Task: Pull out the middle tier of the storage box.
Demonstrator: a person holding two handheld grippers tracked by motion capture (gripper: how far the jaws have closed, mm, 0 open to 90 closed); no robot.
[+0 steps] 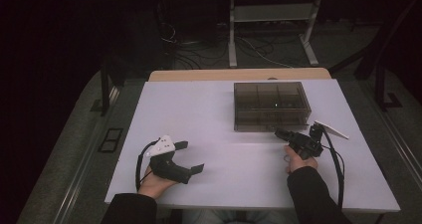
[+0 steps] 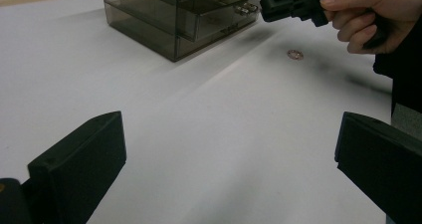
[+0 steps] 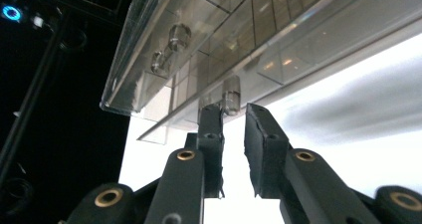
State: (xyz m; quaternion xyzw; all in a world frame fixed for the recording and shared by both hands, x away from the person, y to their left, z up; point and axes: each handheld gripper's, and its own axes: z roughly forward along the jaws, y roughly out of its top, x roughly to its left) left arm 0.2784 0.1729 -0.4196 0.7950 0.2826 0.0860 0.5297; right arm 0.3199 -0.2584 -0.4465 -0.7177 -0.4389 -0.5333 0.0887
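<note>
Right gripper (image 1: 279, 133): held in the right hand (image 1: 297, 160) near the desk's right front area, pointing at the front face of the box (image 1: 271, 106).
Right jaws: a narrow gap between them, not pressed together; in the right gripper view the tips stand on either side of a knob (image 3: 231, 95), at its base.
Contact: the left pad sits just beside the knob; whether it touches cannot be told. The right pad stands slightly apart from it.
Knob: small, clear, round, on the box's lower drawer (image 3: 308, 40); two more knobs (image 3: 170, 49) show on the upper drawer front.
Box: smoke-tinted clear plastic with divided compartments, standing on the desk (image 1: 209, 134) toward the back edge, right of the middle.
Drawer: looks pulled out a little from the box front in the left gripper view, with the right gripper at its face.
Left gripper (image 1: 191, 158): held in the left hand (image 1: 157, 181) near the front edge, left of the middle.
Left jaws: spread wide apart, nothing between them; bare desk shows in the gap in the left gripper view.
Left gripper contact: it touches no object, well apart from the box.
Coin-like disc (image 2: 295, 54): small, round, lying flat on the desk under the right hand, near the box's front.
</note>
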